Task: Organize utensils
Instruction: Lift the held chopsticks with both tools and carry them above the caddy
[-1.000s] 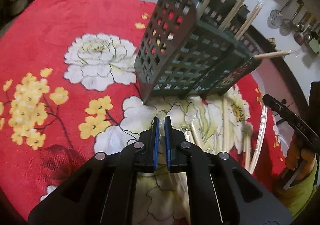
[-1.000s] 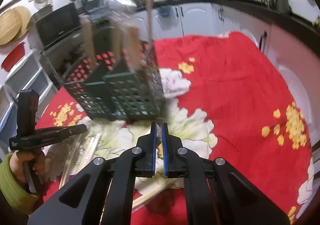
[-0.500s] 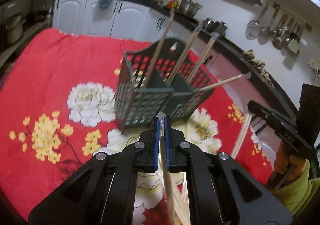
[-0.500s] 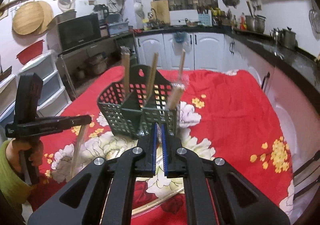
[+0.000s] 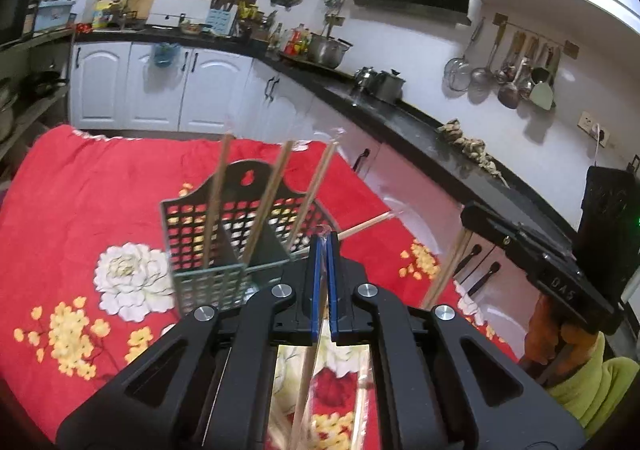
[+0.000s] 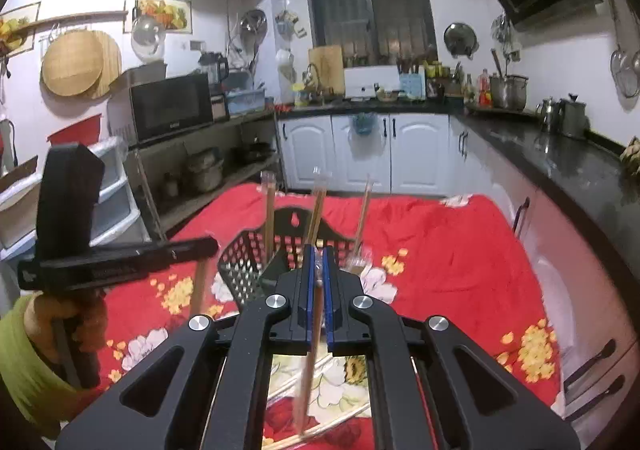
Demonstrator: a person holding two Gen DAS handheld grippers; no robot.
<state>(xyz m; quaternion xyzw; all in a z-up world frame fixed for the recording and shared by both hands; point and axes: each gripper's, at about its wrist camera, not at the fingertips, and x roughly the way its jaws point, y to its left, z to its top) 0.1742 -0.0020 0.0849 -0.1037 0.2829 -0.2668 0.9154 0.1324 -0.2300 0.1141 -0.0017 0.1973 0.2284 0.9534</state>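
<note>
Blue-padded jaws of the left hand-held gripper (image 5: 325, 246) pinched a thin wooden chopstick (image 5: 305, 382); the right hand-held gripper (image 6: 316, 256) clamped another chopstick (image 6: 307, 382). Beyond stood a dark perforated plastic holder (image 5: 208, 282) with upright sticks, on a red floral cloth (image 5: 80, 185) with open room around.

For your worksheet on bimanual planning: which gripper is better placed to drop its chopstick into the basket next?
Roughly equal, leaning left: both the left gripper and the right gripper clamp a chopstick, but the basket looms nearer in the left view.
</note>
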